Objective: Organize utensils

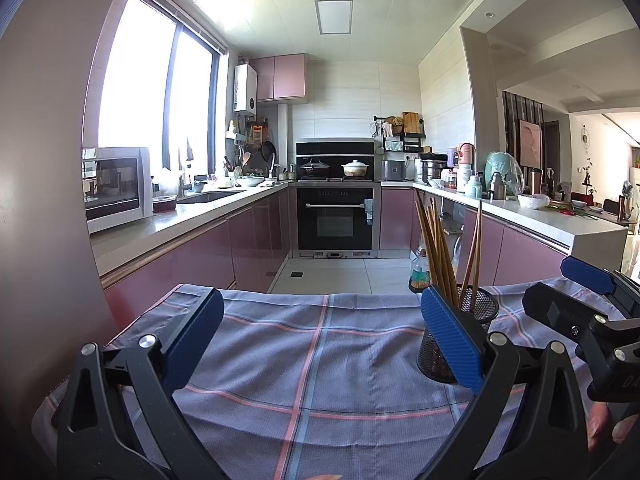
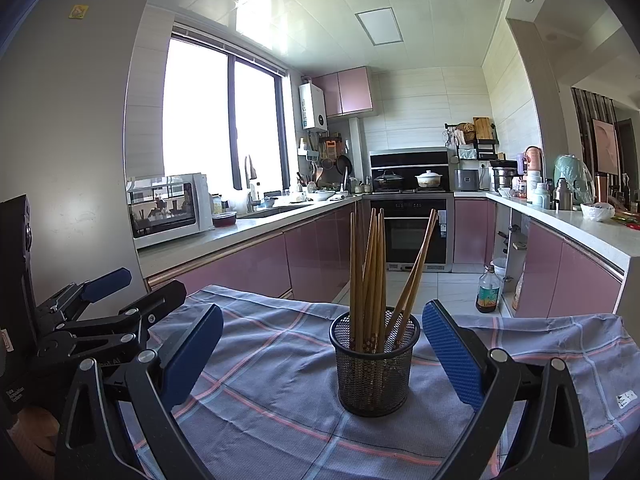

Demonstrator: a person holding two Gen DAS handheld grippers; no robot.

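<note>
Both tools gape wide and empty: left tool (image 1: 322,336), right tool (image 2: 322,344). Slim wooden chopsticks (image 2: 370,272) stand in a round black mesh cup (image 2: 374,364) on checked cloth (image 2: 280,368).

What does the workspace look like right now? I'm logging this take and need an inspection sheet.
Surface: plaid cloth covers the table.
Job's things: mesh cup stands upright on the cloth, holding the chopsticks.
Clutter: nothing seen on the cloth.
Grippers: left gripper open, empty; right gripper open, empty, cup ahead between its fingers.
Cables: nothing seen.
Surroundings: kitchen; microwave on the left counter, oven at the back, bottle on the floor.
</note>
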